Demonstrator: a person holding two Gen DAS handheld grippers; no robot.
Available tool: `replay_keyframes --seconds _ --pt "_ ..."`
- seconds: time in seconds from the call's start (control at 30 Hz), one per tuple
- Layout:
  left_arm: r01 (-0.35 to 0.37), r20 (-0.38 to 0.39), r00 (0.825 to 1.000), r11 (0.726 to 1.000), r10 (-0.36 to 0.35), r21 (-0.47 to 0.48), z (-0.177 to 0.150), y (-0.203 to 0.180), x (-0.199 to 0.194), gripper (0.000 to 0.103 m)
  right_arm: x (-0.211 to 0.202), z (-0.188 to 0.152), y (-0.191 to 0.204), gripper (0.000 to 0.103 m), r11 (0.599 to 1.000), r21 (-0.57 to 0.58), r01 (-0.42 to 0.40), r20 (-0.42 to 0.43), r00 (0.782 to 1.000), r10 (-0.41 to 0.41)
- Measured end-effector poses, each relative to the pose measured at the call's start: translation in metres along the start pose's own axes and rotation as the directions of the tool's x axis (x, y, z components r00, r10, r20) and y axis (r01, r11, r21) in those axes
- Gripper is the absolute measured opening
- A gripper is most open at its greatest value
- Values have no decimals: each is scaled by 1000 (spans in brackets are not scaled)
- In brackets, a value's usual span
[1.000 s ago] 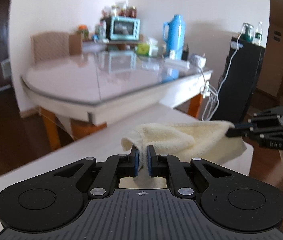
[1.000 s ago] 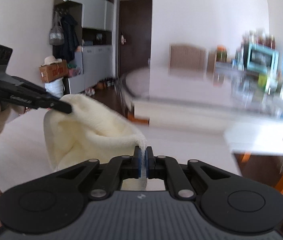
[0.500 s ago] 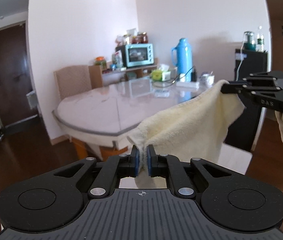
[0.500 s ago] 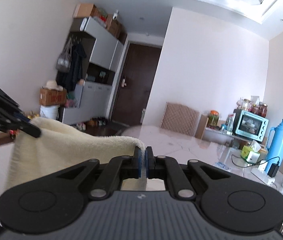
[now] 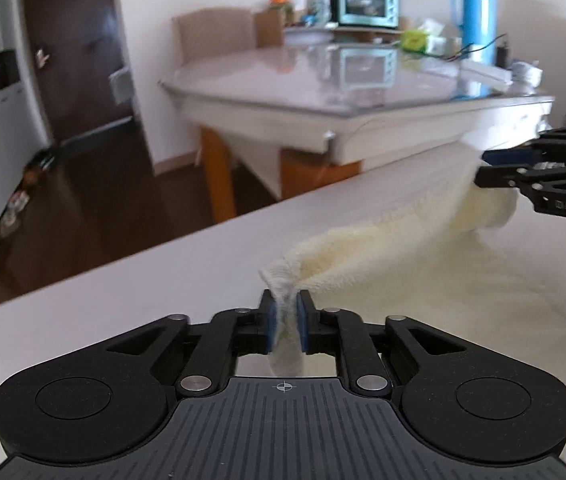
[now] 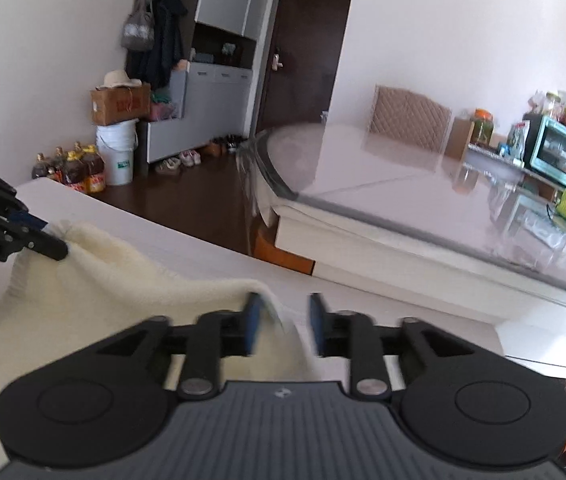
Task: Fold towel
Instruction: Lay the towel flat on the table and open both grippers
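A cream terry towel (image 5: 403, 264) lies spread on the white table (image 5: 143, 300), reaching from one gripper to the other. My left gripper (image 5: 287, 316) is low over the table. Its jaws are opening, but a towel corner still stands pinched between the blue pads. In the right wrist view the towel (image 6: 123, 280) runs left to the left gripper (image 6: 49, 236). My right gripper (image 6: 285, 320) is opening too, and its pads stand clearly apart. The towel edge rests loose against the left pad (image 6: 253, 322). In the left wrist view the right gripper (image 5: 487, 168) shows at the far right.
Beyond the white table's far edge is a glass-topped dining table (image 5: 323, 80) carrying a teal oven (image 5: 367, 0) and a blue thermos (image 5: 473, 16). A chair (image 6: 407, 120) stands behind it. Dark floor, a white bucket (image 6: 117, 156) and several bottles (image 6: 71, 168) lie to the left.
Both grippers came down from holding the towel stretched in the air, and it now lies on the table. The right jaws went from shut on the corner to apart. The left jaws widened slightly.
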State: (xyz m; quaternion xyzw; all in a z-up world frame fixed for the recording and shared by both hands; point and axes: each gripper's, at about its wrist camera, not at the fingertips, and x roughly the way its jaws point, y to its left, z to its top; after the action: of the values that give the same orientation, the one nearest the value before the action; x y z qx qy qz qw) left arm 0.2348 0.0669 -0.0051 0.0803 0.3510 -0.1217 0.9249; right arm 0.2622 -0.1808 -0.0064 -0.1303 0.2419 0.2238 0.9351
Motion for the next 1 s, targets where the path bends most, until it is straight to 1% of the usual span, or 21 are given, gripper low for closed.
replay_keyframes --seconds 0.03,0.07,0.13,0.2,0.27,0.33,0.4,0.47,0.5,0.53,0.57,0.6,0.67,0.7,0.73,0.8,0.83,0.87,0.93,1.0 --pt "-8 0 1000 1000 8 -3 -1 4 1 42 0 0 -1 38 1000 10 -3 -2 1000 3" --pt "-12 3 1000 1000 12 -11 -1 10 3 46 0 0 -2 40 1000 19 -5 -5 1000 5" --pt "-12 20 1000 998 14 -64 -1 27 3 51 -4 -5 -6 43 999 36 -10 -15 1000 10" --pt "-23 28 999 996 25 -82 0 37 4 51 -8 -10 -10 43 998 51 -26 -35 999 27" --pt "-14 26 1000 996 17 -85 2 43 6 50 -16 -18 -9 43 994 67 -90 -68 993 95" --pt "-2 20 1000 998 3 -71 5 44 12 48 -20 -23 -6 43 992 65 -112 -86 989 117" --pt "19 -3 1000 999 -19 -30 10 38 26 48 -28 -34 2 43 989 63 -137 -116 983 143" --pt "16 -33 999 1000 -15 24 14 28 40 48 -35 -42 7 44 986 73 -150 -134 978 159" --pt "14 -35 999 999 -13 29 14 26 41 48 -37 -45 7 44 985 82 -151 -142 977 161" --pt "-19 -58 998 996 24 87 12 19 50 48 -39 -48 6 44 984 90 -151 -150 975 164" --pt "-30 -60 998 995 37 99 12 18 53 51 -40 -51 7 44 984 98 -151 -157 974 165" --pt "-49 -51 997 992 55 115 10 16 56 51 -41 -54 7 44 983 106 -149 -165 972 166" --pt "-59 -43 997 992 64 115 11 16 60 52 -42 -59 8 44 982 118 -147 -180 969 167" --pt "-89 -36 995 989 94 119 11 17 61 52 -43 -60 8 44 982 120 -147 -184 969 167" --pt "-139 -25 989 980 144 139 11 18 64 52 -44 -63 8 44 982 121 -145 -192 967 167" --pt "-198 -20 979 970 203 139 11 23 68 52 -48 -67 10 45 984 112 -142 -198 967 162" --pt "-207 -21 977 970 211 131 11 25 69 52 -51 -69 11 45 985 102 -137 -200 967 155" --pt "-213 -28 976 972 217 99 12 34 70 52 -53 -69 12 46 987 93 -133 -202 968 150" --pt "-199 -35 979 978 202 68 13 41 69 52 -56 -71 13 47 988 82 -135 -197 969 148" --pt "-182 -22 983 983 182 33 12 46 62 52 -58 -71 13 47 987 85 -133 -192 970 148"
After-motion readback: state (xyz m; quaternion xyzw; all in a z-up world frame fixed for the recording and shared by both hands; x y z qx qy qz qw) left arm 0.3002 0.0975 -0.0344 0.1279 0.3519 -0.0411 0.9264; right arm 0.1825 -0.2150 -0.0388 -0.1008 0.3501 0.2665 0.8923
